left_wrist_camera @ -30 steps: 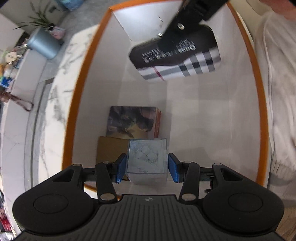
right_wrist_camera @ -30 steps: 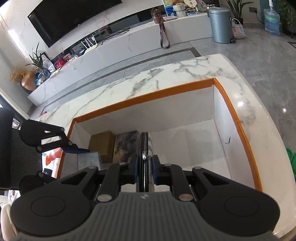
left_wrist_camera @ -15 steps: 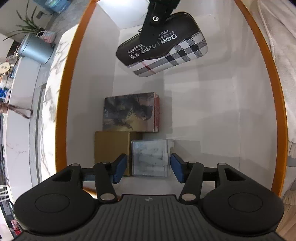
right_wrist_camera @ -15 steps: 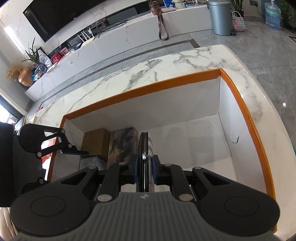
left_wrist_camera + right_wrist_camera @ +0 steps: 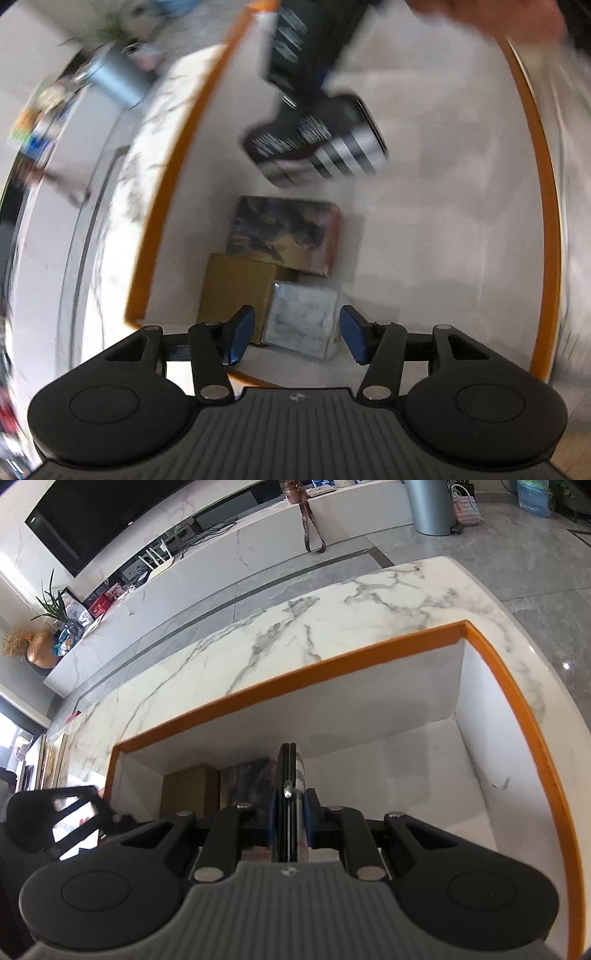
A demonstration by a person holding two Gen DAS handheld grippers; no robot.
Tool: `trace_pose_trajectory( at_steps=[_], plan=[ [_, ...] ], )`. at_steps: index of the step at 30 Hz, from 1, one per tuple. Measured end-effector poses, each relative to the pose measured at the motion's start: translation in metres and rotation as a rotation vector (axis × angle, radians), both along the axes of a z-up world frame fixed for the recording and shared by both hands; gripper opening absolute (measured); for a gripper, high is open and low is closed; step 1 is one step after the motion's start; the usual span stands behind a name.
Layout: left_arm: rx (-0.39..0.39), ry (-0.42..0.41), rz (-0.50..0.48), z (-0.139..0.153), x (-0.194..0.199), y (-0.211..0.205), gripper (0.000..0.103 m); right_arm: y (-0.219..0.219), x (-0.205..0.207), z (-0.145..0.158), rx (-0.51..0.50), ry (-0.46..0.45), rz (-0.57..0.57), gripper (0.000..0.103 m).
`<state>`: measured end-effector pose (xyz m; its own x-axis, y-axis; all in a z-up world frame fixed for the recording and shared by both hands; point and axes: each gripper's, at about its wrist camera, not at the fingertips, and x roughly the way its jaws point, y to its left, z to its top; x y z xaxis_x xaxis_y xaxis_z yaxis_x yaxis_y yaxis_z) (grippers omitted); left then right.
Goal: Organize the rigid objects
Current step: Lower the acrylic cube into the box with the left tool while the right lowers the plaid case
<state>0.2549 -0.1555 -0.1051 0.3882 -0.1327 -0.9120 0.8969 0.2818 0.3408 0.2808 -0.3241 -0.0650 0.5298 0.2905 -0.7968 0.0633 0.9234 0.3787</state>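
Step in hand: carrying a plaid-striped tin (image 5: 317,147) down into the orange-rimmed box (image 5: 517,701) sitting on the marble tabletop (image 5: 332,620).
Right tool (image 5: 290,812): clamping the tin edge-on between its blue pads, hanging above the bare right part of the box floor.
Left tool (image 5: 291,332): standing open, having just been widening, pads clear of the clear box (image 5: 303,321) resting just beyond it on the box floor.
Already inside: brown box (image 5: 236,291) and dark printed box (image 5: 284,232), packed together at the left.
Next move, likely: lowering the tin beside them, then releasing.
Hard to make out: left view smearing with motion; tin lettering unreadable; a blurred hand cut off at top.
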Motion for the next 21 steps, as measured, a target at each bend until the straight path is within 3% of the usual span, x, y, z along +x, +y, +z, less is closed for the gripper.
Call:
trace_pose_trajectory(
  at_steps=[3,6,18,20,21],
  plan=[
    [-0.064,0.037,0.109,0.012,0.006,0.0,0.063,0.0,0.008,-0.009,0.013,0.027,-0.01,0.015],
    [-0.084,0.042,0.152,0.015,0.008,0.001,0.063,-0.001,0.011,-0.016,0.024,0.054,-0.007,0.016],
    [-0.076,0.022,0.149,0.012,0.01,0.002,0.062,-0.003,0.022,-0.032,-0.157,0.162,-0.003,0.021],
    [-0.077,0.026,0.149,0.012,0.011,0.002,0.062,-0.003,0.026,-0.038,-0.166,0.18,-0.001,0.004],
    [-0.078,0.027,0.148,0.011,0.011,0.003,0.062,-0.002,0.027,-0.04,-0.167,0.184,-0.009,0.004]
  ],
)
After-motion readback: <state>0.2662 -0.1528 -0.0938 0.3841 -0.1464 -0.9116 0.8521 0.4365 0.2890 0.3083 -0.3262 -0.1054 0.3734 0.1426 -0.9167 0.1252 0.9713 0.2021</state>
